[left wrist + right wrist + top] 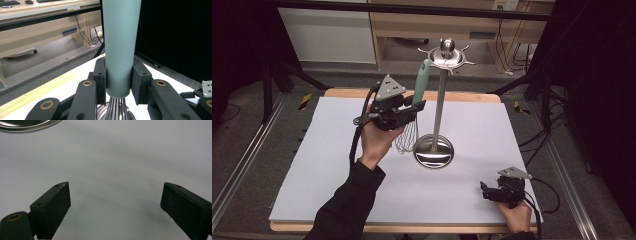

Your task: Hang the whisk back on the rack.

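My left gripper pinches the whisk low on its teal handle, both pads tight against it, holding it upright just left of the stand, wires hanging above the stand's round base. My right gripper rests on the white table, right of the stand, jaws spread wide with nothing between them.

No readable writing

Nothing legible is showing on anything here: small pale labels are sitting on the wooden furniture beyond the counter, yet their print is appearing too small and blurred to be read in any view.
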The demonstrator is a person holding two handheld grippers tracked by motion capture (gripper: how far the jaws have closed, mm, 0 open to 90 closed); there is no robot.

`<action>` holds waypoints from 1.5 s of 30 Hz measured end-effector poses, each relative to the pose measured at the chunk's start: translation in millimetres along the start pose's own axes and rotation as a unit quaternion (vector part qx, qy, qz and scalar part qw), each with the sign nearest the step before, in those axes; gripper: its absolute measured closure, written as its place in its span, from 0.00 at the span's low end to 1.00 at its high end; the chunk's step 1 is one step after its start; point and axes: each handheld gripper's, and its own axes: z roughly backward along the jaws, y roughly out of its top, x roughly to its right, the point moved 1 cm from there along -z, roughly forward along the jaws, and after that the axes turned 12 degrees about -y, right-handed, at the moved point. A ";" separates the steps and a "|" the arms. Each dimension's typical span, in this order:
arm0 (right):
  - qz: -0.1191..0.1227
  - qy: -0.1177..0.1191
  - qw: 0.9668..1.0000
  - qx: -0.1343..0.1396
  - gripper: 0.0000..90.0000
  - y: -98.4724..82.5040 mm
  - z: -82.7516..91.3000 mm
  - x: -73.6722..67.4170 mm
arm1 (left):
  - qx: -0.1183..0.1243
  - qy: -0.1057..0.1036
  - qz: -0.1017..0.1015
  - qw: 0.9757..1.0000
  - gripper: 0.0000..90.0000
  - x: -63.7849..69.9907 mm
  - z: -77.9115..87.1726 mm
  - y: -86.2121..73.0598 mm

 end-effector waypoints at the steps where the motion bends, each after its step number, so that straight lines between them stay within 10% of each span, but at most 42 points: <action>1: 0.000 0.000 1.000 0.000 0.11 0.0 0.1 0.0 | 0.000 0.000 0.000 1.000 0.76 0.0 -0.8 0.2; 45: 0.000 0.002 1.000 -0.001 0.11 -0.4 0.4 -1.0 | 0.024 0.011 -0.006 1.000 0.75 -7.3 -33.0 -2.9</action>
